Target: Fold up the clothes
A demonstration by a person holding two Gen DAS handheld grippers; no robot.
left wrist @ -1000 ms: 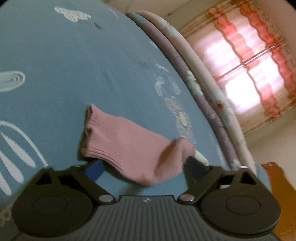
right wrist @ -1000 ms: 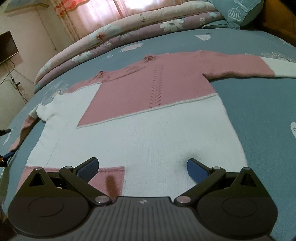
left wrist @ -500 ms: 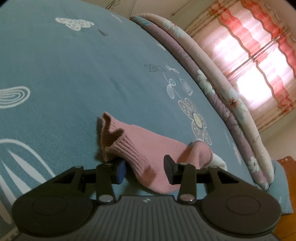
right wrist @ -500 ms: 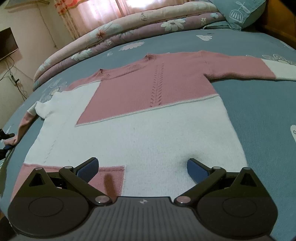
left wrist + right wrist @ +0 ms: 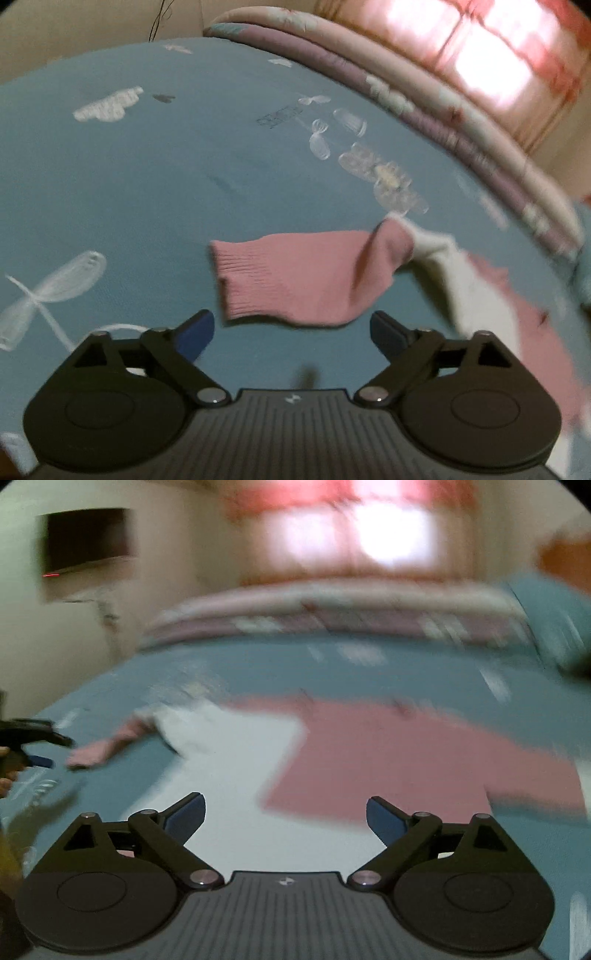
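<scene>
In the left wrist view, the left gripper (image 5: 291, 330) is hovering over the blue bedsheet (image 5: 155, 192) with its jaws spread wide; they have just been opening, and nothing is lying between them, the blue pads touching no cloth. Just beyond the fingertips, toward 12 o'clock, the pink ribbed cuff (image 5: 306, 277) of the sweater's sleeve is lying flat on the sheet, its open end pointing toward 9 o'clock. From 1 to 3 o'clock the sleeve is running on through a white band into the sweater (image 5: 487, 306), which is blurred at the edge. Farther off, from 12 to 2 o'clock, a rolled floral quilt (image 5: 436, 110) is lining the far side of the bed, with a bright pink curtain (image 5: 480, 48) behind it. In the right wrist view, heavily blurred, the right gripper (image 5: 284, 814) is also standing with jaws wide apart and empty, above the white part of the pink and white sweater, whose pink panel is spreading toward 1 o'clock. At 9 o'clock the left gripper is showing beside the cuff. A dark screen (image 5: 86, 539) is hanging on the wall at 11 o'clock.
</scene>
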